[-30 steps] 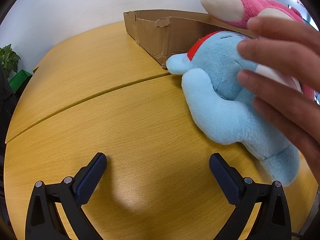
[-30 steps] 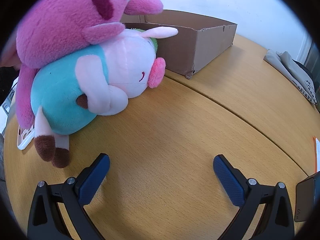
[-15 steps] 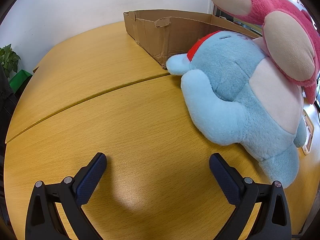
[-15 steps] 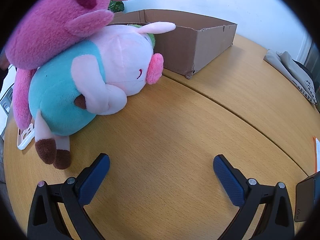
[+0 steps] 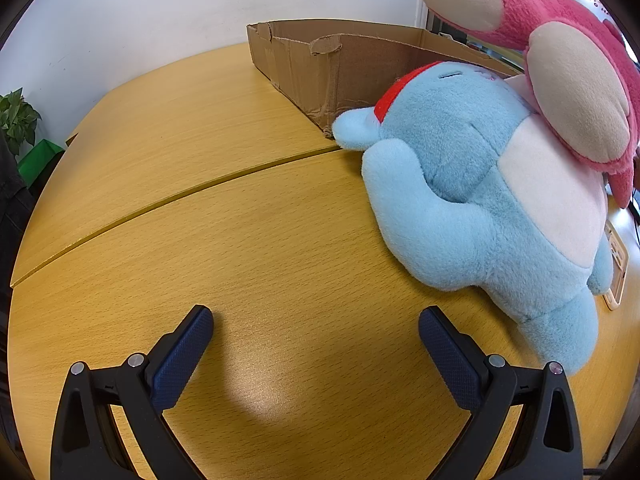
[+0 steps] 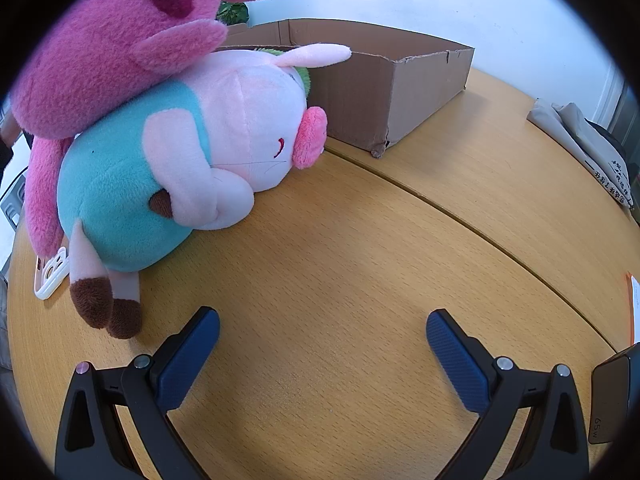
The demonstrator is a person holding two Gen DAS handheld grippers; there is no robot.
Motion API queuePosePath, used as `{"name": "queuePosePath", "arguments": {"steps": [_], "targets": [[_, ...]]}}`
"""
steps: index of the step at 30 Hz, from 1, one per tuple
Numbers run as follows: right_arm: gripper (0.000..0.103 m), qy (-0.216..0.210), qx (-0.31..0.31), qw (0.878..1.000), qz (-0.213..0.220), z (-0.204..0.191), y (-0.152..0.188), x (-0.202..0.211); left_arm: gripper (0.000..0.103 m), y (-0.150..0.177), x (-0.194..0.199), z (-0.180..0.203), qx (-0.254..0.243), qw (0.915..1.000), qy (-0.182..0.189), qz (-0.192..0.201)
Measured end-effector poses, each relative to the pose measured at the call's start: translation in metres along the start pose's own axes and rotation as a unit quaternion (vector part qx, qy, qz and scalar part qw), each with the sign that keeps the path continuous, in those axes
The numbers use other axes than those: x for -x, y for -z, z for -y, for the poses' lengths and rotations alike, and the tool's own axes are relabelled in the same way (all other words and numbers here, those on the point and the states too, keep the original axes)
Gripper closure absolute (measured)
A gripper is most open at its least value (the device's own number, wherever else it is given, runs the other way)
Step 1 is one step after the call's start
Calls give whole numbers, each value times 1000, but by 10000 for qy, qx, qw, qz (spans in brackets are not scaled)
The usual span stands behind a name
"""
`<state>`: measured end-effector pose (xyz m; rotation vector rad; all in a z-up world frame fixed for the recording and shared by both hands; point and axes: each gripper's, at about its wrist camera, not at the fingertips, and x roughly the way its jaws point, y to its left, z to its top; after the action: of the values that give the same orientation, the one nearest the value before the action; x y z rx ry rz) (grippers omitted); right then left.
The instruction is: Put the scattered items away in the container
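While both grippers, left gripper and right gripper, hover spread and empty above the table, plush toys (stacked) lie beside the cardboard box.

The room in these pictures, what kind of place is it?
Probably an office or meeting room. The wooden table is large, curved and made of joined sections, a potted plant stands by a plain white wall, and a folded bag lies on the table.
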<state>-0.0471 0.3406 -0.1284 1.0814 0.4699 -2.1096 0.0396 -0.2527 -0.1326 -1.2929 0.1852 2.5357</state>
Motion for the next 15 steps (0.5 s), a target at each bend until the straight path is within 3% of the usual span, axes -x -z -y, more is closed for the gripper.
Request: {"name": "queuePosePath", "arguments": {"steps": [15], "targets": [[0,120,-158,9998,2,-3,1,0,0,-2,-2,0,3,10000,-2,-1]]}}
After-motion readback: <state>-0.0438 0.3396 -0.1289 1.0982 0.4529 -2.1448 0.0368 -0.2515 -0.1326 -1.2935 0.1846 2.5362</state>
